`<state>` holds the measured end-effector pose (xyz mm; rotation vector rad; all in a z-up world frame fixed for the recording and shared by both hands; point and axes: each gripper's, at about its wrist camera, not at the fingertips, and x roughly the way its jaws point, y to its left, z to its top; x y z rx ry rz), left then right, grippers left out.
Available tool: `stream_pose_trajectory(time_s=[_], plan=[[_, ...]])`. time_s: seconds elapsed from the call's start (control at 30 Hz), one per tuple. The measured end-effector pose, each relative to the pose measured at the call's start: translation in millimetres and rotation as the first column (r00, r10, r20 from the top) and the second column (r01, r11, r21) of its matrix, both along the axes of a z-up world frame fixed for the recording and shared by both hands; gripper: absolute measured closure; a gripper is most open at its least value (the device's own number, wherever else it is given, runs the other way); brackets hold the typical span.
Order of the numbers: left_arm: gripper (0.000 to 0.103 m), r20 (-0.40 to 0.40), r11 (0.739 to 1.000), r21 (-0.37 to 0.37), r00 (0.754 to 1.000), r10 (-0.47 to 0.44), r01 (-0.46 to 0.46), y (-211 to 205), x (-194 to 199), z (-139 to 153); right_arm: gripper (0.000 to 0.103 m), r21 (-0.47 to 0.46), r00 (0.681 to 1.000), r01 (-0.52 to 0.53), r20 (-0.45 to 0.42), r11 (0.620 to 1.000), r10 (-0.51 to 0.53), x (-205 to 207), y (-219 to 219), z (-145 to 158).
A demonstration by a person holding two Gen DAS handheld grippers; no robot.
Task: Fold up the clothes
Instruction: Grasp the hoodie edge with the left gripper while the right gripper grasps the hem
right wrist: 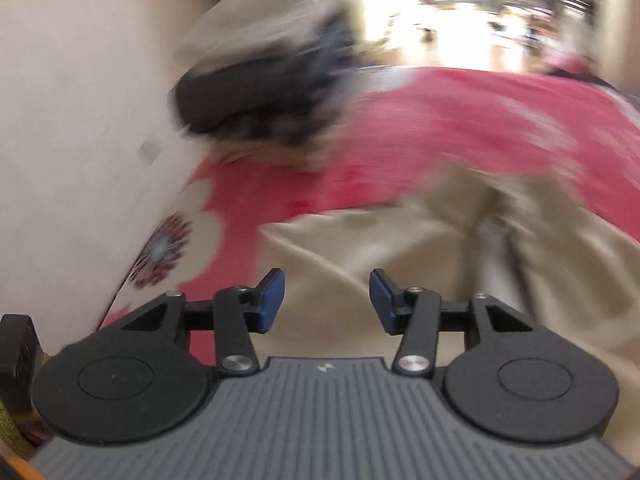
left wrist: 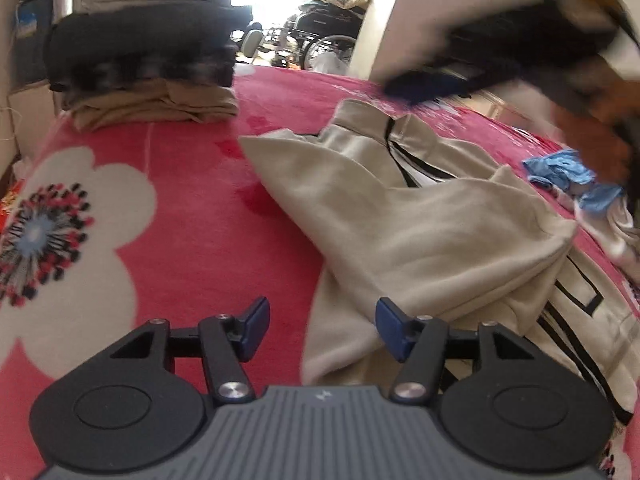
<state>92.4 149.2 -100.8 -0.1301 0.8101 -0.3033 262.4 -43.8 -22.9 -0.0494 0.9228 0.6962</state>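
A beige fleece garment with black trim [left wrist: 420, 216] is seen half-folded on the pink flowered blanket [left wrist: 192, 216] of the bed, right of centre. The left gripper [left wrist: 320, 330] and right gripper [right wrist: 326, 300] are held partly open, nothing between the fingers. A loose upper layer could be dragged askew by a careless pinch, and the far-left stack of folded clothes [left wrist: 144, 52] could be toppled.

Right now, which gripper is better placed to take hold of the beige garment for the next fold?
Left, probably. The left gripper hangs open at the beige garment's near edge in a fairly sharp view. The right gripper is open above the cloth too, but its view is badly motion-blurred.
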Motion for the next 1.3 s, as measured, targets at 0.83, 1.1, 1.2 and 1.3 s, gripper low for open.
stream_pose_trajectory(time_s=[0.83, 1.1, 1.2, 1.3], plan=[[0.093, 0.052, 0.998, 0.023, 0.997, 0.059, -0.061, -13, -12, -19, 0.099, -0.127, 0.969, -0.013, 0.244, 0.992, 0.044, 45, 115, -50], [0.094, -0.030, 0.946, -0.234, 0.974, 0.226, -0.226, 15, -20, -44, 0.099, 0.002, 0.975, -0.008, 0.223, 1.000, 0.007, 55, 119, -89], [0.093, 0.000, 0.962, -0.187, 0.979, 0.204, -0.200, 9, -23, -43, 0.098, -0.003, 0.983, -0.009, 0.182, 1.000, 0.010, 61, 124, -114], [0.091, 0.018, 0.976, -0.140, 0.985, 0.173, -0.169, 5, -23, -40, 0.093, 0.038, 0.987, -0.022, 0.161, 0.999, 0.016, 65, 120, -122]])
